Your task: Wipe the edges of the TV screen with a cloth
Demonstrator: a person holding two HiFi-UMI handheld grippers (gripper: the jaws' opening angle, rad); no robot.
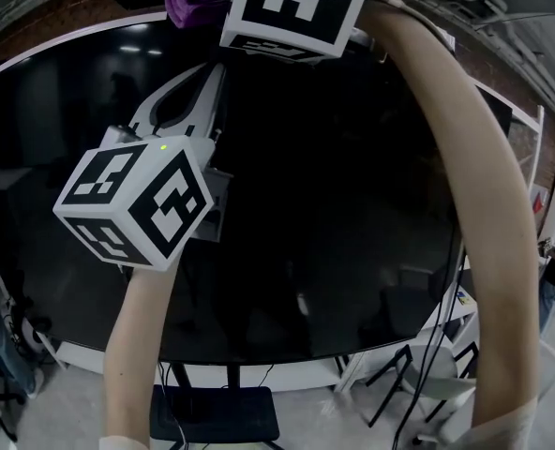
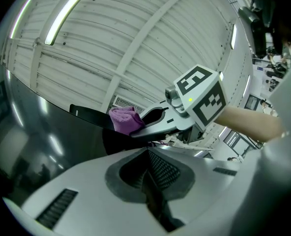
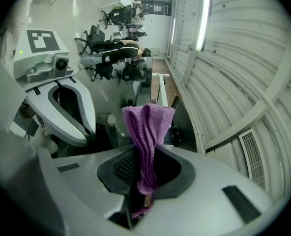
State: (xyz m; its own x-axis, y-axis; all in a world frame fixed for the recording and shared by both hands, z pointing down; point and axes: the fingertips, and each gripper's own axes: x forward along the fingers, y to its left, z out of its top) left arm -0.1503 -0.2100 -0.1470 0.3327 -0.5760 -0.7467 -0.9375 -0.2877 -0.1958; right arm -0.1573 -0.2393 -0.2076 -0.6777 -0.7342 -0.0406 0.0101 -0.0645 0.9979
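Purple terry cloth point(image 3: 148, 132), folded into a soft wad, is clamped in the right tongs point(image 3: 143, 181). Their jaws are clenched on its lower end, and the loose fold stands out past their tips. The wad sits at the top edge of the TV screen point(image 1: 352, 204), toward the left half of that edge in the head view. Whether it actually touches the frame is not clear. The cloth looks light, limp and slightly grippy. It would likely flop unless held close to the working fold, as it is here, and a hold farther back would let it sag. The screen is large, dark and glossy, probably fragile, so it calls for light pressure. The left tongs point(image 2: 148, 181) are closed on nothing and hover before the screen's upper left area, below the cloth. Under the screen stands a dark chair point(image 1: 217, 415).
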